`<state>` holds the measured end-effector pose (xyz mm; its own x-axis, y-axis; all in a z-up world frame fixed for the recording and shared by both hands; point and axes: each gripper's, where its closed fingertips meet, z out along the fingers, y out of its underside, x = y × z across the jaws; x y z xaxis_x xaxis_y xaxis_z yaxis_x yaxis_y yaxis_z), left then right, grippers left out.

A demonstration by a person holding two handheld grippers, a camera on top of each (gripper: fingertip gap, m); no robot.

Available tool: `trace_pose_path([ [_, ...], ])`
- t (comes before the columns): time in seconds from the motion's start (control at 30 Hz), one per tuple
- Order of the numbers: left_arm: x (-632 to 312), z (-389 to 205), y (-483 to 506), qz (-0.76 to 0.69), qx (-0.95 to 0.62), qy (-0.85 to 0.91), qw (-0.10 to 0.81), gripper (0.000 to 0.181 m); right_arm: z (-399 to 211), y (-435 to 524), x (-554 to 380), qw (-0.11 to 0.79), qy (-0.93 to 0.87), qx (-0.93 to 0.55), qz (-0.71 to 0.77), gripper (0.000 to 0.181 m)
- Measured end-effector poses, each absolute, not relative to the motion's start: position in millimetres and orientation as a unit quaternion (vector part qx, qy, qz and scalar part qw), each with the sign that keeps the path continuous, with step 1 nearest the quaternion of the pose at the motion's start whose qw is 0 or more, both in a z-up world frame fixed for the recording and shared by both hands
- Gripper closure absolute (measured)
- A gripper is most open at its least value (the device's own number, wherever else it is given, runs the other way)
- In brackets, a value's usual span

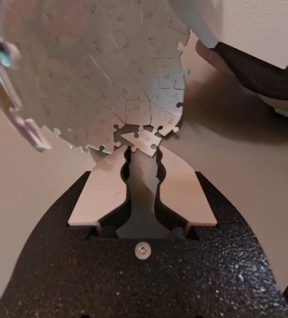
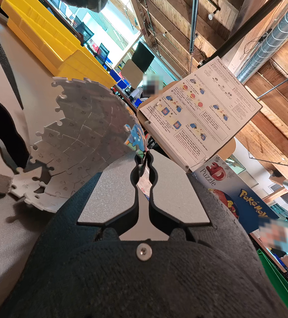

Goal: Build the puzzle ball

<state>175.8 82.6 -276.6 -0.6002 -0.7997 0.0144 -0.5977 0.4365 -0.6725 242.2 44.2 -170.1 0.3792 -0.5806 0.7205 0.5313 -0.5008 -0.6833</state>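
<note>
Left fingers [image 1: 122, 165] around loose piece [image 1: 145, 143]

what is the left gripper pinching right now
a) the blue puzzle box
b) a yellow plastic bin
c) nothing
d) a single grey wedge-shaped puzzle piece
d: in the left wrist view the left gripper has its fingertips closed on a single grey wedge-shaped puzzle piece at the gap in the curved grey puzzle shell.
</note>
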Motion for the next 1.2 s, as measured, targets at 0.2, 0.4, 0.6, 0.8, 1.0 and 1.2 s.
trace_pose_path([
  [0.2, 172.9, -276.6, 77.8, -0.336, -0.398, 0.839, 0.16, 0.154, -169.9, 44.1, 241.5, 0.499, 0.016, -0.663, -0.558, 0.175],
  [0.4, 170.4, -276.3, 77.6, -0.338, -0.388, 0.843, 0.157, 0.155, -170.1, 42.6, 241.9, 0.497, 0.019, -0.664, -0.558, 0.175],
  [0.6, 168.6, -269.4, 84.1, -0.347, -0.399, 0.83, 0.176, 0.155, -169.9, 42.0, 241.1, 0.496, 0.018, -0.664, -0.559, 0.175],
  [0.8, 173.4, -255.5, 80.8, -0.39, -0.422, 0.803, 0.158, 0.155, -168.2, 43.6, 236.6, 0.492, 0.002, -0.659, -0.569, 0.175],
  [1.0, 174.8, -262.4, 79.5, -0.365, -0.395, 0.826, 0.166, 0.155, -167.3, 45.0, 232.7, 0.486, -0.014, -0.656, -0.577, 0.174],
  [1.2, 176.1, -270.4, 80.9, -0.334, -0.366, 0.849, 0.184, 0.155, -167.0, 45.1, 230.6, 0.484, -0.019, -0.655, -0.58, 0.174],
])
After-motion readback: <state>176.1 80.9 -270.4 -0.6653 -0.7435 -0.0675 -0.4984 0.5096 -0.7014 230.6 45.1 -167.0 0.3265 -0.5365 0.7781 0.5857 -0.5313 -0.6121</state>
